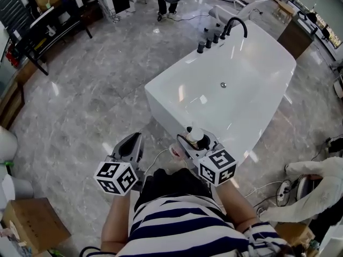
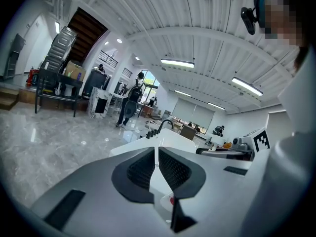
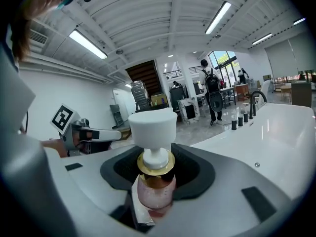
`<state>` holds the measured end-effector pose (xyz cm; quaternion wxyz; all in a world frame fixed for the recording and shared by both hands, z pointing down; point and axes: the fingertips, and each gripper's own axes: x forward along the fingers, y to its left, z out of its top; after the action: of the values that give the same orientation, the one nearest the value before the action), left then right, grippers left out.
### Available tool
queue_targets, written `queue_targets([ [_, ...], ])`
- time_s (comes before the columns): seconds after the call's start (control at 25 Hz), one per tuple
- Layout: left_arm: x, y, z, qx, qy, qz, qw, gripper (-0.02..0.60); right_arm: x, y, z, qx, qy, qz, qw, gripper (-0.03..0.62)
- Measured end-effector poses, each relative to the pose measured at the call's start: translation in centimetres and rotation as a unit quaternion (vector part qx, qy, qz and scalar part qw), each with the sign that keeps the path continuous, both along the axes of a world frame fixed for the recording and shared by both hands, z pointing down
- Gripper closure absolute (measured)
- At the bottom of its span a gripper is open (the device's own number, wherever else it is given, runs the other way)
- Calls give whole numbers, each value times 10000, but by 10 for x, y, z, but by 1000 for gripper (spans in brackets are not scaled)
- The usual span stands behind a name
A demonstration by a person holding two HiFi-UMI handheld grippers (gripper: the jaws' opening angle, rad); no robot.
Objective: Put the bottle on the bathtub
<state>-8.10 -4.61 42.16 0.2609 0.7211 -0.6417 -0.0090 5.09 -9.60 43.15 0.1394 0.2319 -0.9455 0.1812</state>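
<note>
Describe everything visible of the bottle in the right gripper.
The bottle has a translucent pink body, a gold collar and a white pump top wider than its neck. It sits roughly upright, clamped at the body between the right gripper's dark pads, close to the white bathtub's near end, not resting on it.

Bright strip lights glare off glossy floor.

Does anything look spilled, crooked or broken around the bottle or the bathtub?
Nothing stands out. The bottle sits straight, clamped by the right gripper, pump intact, no drips visible. The bathtub looks clean and undamaged, its black faucet in place. The left gripper is shut and empty.
</note>
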Motion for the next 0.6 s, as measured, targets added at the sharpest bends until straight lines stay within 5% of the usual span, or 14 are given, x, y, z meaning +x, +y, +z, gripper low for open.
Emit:
queue_targets([
  [0.6,-12,-67,15,-65,20,328,9994,545,-21,-57,17,-111,41,212,9997,408],
])
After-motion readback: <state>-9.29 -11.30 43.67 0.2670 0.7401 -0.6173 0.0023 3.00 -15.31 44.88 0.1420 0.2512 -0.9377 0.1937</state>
